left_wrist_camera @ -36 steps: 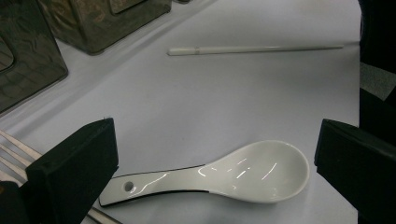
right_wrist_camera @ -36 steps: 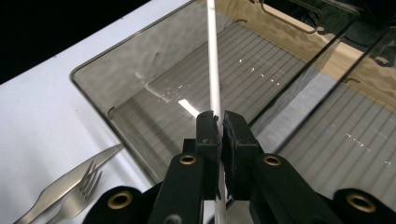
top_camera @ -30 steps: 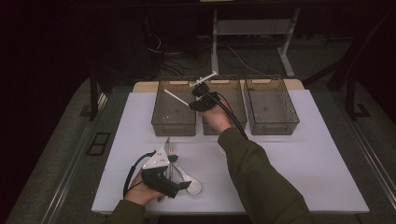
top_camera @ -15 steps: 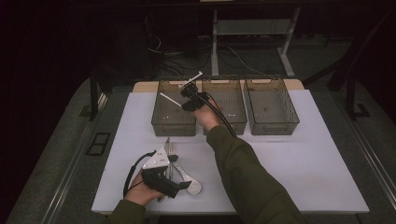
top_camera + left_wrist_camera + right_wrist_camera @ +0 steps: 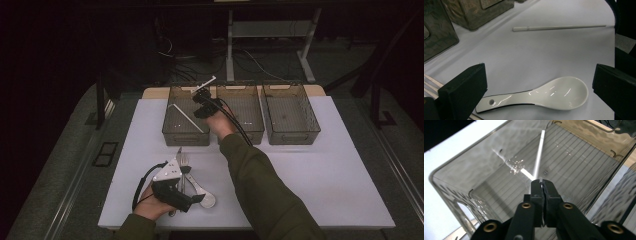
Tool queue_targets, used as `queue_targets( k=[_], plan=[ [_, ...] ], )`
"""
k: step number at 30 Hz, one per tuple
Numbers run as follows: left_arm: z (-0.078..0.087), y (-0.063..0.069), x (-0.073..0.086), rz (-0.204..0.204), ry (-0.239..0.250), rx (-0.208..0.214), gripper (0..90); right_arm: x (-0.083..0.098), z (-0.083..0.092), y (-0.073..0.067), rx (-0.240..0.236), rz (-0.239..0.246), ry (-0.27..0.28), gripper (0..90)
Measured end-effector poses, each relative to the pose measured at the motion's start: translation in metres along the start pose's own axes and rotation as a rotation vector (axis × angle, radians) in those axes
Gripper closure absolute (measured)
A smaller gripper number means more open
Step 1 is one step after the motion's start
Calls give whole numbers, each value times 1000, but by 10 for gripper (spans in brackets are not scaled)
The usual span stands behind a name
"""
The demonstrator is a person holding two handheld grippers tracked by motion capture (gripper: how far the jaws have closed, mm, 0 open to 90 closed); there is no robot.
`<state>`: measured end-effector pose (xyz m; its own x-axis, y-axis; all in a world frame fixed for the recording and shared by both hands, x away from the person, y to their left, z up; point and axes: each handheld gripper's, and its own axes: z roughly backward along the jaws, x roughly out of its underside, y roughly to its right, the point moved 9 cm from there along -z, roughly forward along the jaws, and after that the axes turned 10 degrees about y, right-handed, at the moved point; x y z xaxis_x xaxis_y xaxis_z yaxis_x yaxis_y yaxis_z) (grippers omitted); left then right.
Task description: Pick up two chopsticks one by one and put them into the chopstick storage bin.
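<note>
Over the left clear bin [image 5: 186, 135], my right gripper [image 5: 202, 94] is shut on a white chopstick [image 5: 207, 82] that sticks out past its tips. From the right gripper view, this chopstick [image 5: 539, 157] slants down into the bin [image 5: 446, 187] from the shut right gripper [image 5: 541, 181]. A second chopstick [image 5: 186, 117] lies in the same bin. Near the front edge, my left gripper [image 5: 197, 197] stands open around a white ceramic spoon [image 5: 207, 200]. The left gripper view has the spoon [image 5: 554, 93] lying untouched between the open left gripper [image 5: 539, 72].
Two more clear bins [image 5: 243, 112] [image 5: 290, 112] stand in a row to the right on the white table [image 5: 340, 175]. A fork [image 5: 183, 162] lies by the left gripper, its tines [image 5: 429, 85] showing. Another white chopstick [image 5: 559, 27] lies on the table beyond the spoon.
My right gripper has carried the chopstick a little leftward, from the edge between the left and middle bins to over the left bin. The left gripper has stayed put.
</note>
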<state>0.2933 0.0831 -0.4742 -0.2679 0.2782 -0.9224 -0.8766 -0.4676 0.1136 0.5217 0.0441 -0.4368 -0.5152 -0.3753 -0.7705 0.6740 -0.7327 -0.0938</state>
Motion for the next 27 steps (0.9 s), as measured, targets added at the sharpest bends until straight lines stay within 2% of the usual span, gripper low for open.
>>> queue_targets(
  k=[3, 7, 11, 16, 18, 27],
  plan=[
    [0, 0, 0, 0, 1, -1, 0, -4, 6, -1, -12, -19, 20, 770],
    [1, -2, 0, -2, 0, -3, 0, -7, 17, -4, -59, -29, 42, 613],
    [1, -2, 1, -1, -1, -6, 0, -8, 31, -6, -97, -15, 62, 517],
    [1, -3, 1, -3, -3, -7, 0, -4, 50, -8, -142, -2, 90, 444],
    [1, -3, 2, -5, -6, -10, 0, -1, 58, -6, -144, 17, 104, 419],
    [2, -4, 3, -11, -17, -13, 0, 17, 92, 3, -164, 38, 140, 367]
  ],
)
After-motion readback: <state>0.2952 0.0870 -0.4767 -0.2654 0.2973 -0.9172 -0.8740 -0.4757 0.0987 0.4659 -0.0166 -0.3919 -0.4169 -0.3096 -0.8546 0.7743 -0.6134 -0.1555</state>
